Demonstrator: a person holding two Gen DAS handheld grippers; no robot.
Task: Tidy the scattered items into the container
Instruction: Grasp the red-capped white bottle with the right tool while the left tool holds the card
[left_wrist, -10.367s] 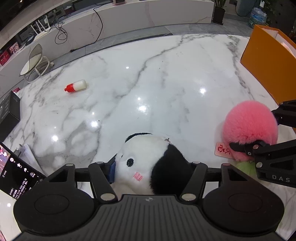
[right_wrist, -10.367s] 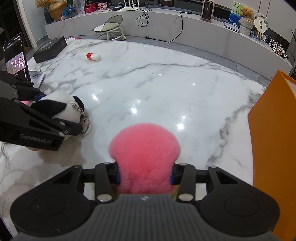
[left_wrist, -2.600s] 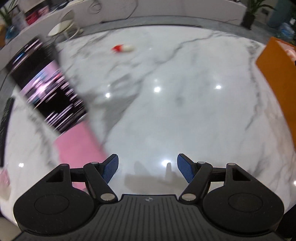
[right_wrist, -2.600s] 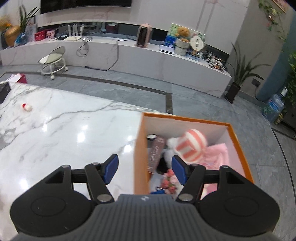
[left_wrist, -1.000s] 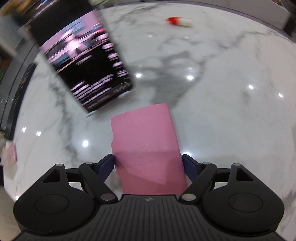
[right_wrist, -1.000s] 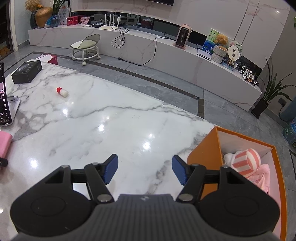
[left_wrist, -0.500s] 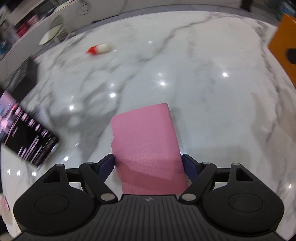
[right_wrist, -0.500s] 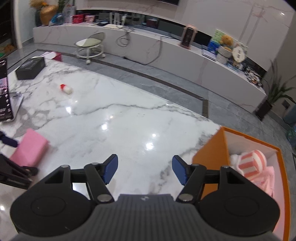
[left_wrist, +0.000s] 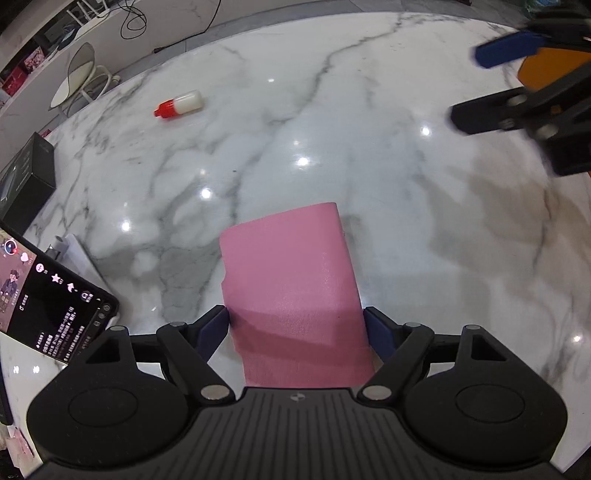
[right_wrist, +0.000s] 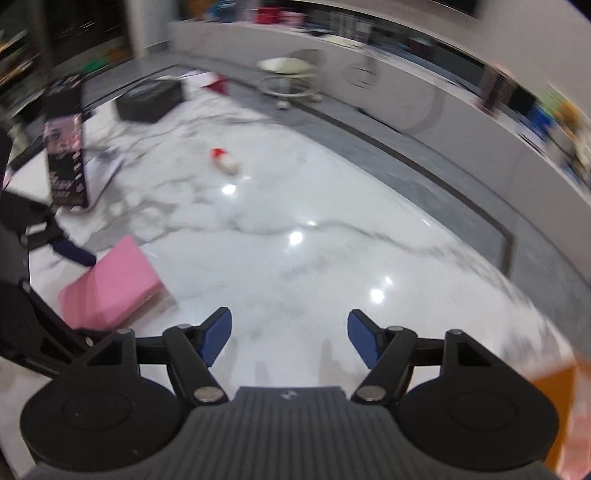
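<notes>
My left gripper (left_wrist: 297, 325) is shut on a flat pink pouch (left_wrist: 291, 284) and holds it above the marble table; the pouch also shows in the right wrist view (right_wrist: 110, 284). My right gripper (right_wrist: 290, 339) is open and empty over the table, and shows at the upper right of the left wrist view (left_wrist: 524, 85). A small white bottle with a red cap (left_wrist: 180, 104) lies on its side at the far left of the table (right_wrist: 225, 160). A corner of the orange box (left_wrist: 546, 68) shows behind the right gripper, and a bit of it shows in the right wrist view (right_wrist: 569, 398).
A phone with a lit screen (left_wrist: 40, 299) stands propped at the left (right_wrist: 66, 162). A black box (left_wrist: 27, 177) sits at the table's far left edge (right_wrist: 149, 99). A white stool (left_wrist: 77, 79) stands beyond the table. The right wrist view is blurred.
The left gripper has swung right with the pink pouch in it. The right gripper has turned left, away from the orange box, toward the bottle, and has come into the left view.
</notes>
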